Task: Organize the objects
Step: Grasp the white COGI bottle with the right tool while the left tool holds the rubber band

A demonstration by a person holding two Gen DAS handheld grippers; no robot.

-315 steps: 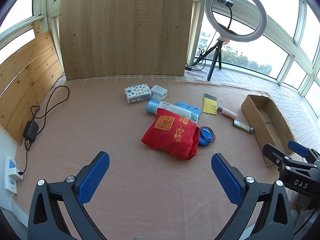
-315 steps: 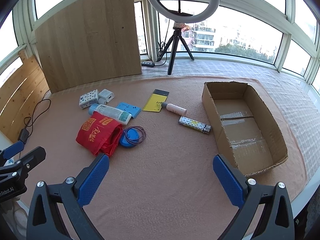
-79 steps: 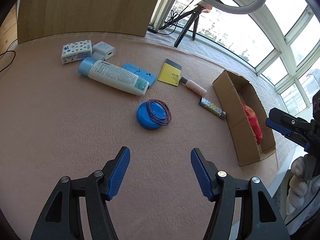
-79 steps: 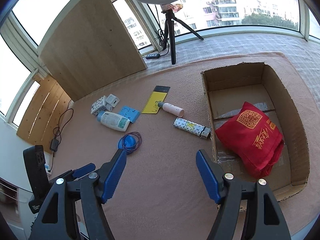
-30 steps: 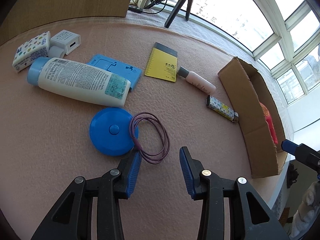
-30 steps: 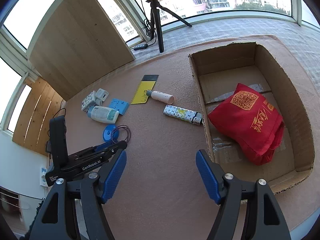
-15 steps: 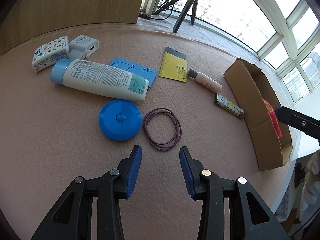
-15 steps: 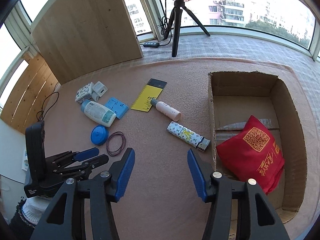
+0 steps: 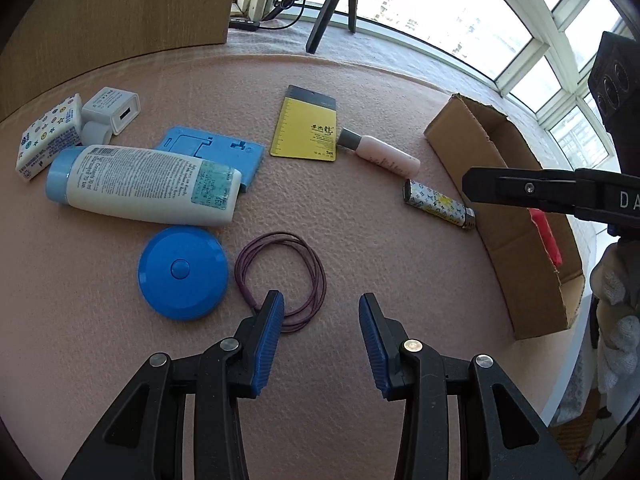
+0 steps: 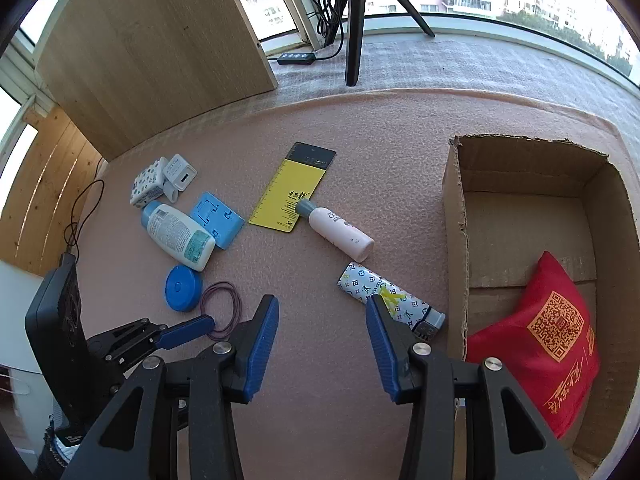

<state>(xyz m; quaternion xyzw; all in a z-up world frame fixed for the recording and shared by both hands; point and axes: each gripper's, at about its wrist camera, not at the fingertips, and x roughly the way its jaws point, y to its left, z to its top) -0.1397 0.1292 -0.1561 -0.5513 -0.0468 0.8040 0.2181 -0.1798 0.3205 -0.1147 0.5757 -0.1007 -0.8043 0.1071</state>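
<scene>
My left gripper (image 9: 321, 312) is open just above the pink mat, its left fingertip over the near edge of a purple cord loop (image 9: 280, 276). A blue round disc (image 9: 182, 272) lies left of the loop. Behind them lie a white bottle with a blue cap (image 9: 140, 190), a blue flat holder (image 9: 212, 152), a yellow card (image 9: 306, 130), a pink tube (image 9: 384, 156) and a patterned lighter (image 9: 438, 204). My right gripper (image 10: 322, 316) is open and empty, near the patterned lighter (image 10: 390, 300). The cardboard box (image 10: 456, 208) holds the red bag (image 10: 548, 340).
A patterned small box (image 9: 46, 134) and a white charger (image 9: 114, 110) lie at the far left. A tripod (image 10: 354, 20) and a power strip (image 10: 296, 58) stand behind the mat, beside a wooden board (image 10: 152, 48). A gloved hand (image 9: 616, 300) shows at the right edge.
My left gripper has come down and forward onto the cord loop's near edge. My right gripper has moved closer to the lighter and the box.
</scene>
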